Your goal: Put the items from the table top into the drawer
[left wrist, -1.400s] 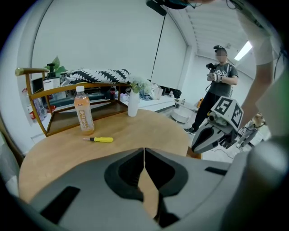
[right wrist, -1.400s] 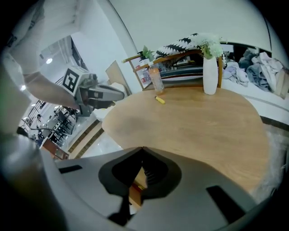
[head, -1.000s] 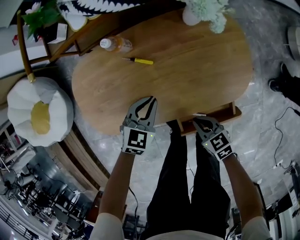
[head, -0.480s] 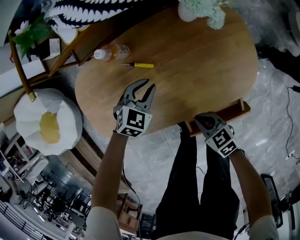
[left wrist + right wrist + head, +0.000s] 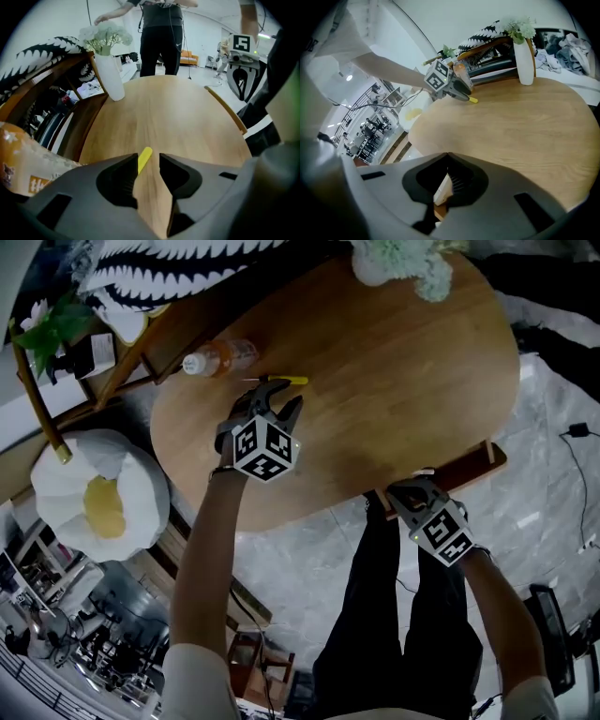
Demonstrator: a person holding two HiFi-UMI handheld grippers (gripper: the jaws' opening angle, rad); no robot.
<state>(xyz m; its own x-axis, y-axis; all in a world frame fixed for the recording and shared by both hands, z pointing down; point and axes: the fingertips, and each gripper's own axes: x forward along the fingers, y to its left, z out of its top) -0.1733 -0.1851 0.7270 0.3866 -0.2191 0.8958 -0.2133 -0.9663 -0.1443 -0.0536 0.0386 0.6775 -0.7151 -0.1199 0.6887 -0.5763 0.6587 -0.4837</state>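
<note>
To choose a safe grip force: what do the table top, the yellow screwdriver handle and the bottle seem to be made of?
The table top looks like wood or veneer, matte, with visible grain. The screwdriver handle is likely plastic: uniform bright yellow. The bottle is probably clear plastic: translucent, orange contents, white cap.

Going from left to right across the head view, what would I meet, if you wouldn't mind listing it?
White pouf → bottle → left gripper, jaws opening, the yellow screwdriver lying at their tips, not gripped → right gripper.
</note>
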